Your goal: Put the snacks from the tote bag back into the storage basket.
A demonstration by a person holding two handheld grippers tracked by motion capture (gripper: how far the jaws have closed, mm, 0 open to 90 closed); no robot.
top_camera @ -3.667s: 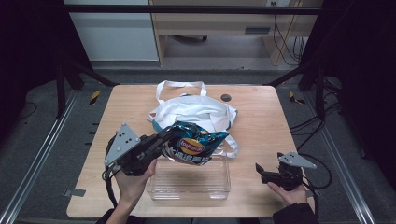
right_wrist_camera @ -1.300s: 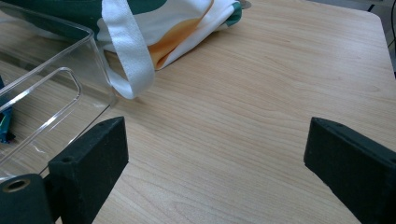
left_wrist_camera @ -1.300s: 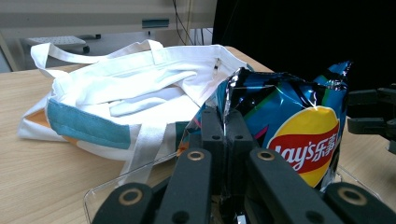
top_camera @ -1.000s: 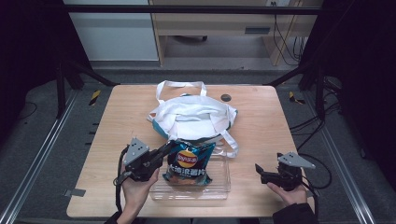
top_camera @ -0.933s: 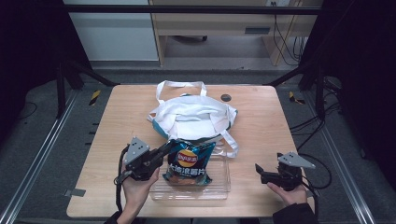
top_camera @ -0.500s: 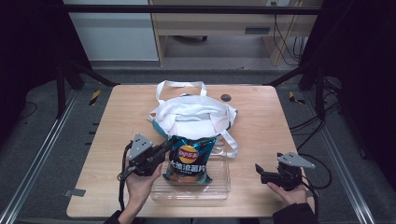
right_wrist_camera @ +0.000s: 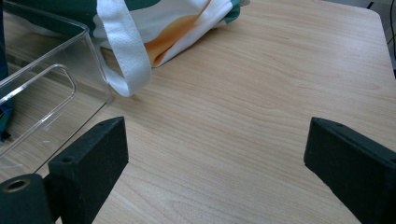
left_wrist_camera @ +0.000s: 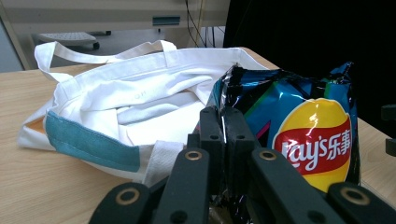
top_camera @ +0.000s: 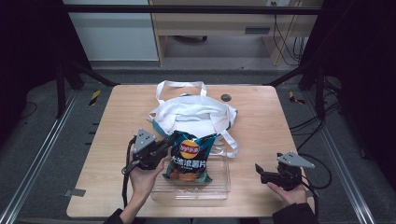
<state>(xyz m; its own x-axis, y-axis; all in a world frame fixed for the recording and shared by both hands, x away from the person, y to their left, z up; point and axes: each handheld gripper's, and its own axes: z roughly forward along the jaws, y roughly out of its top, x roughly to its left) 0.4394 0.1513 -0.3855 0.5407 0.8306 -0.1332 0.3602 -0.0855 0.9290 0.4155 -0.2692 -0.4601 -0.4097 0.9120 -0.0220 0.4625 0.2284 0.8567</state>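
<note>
The left gripper (top_camera: 164,145) is clamped on the upper left edge of the crisp bag (top_camera: 189,156), its jaws pressed together on the foil. The bag stands upright with its lower end inside the clear plastic tray (top_camera: 219,186), just in front of the white cloth bag (top_camera: 196,112). The right gripper (top_camera: 262,171) rests on the table (top_camera: 261,116) right of the tray, jaws wide apart, holding nothing.

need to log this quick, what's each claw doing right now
Left claw: shut on the edge of the chip bag, held over the clear box.
Right claw: open, holding nothing, above the table.
</note>
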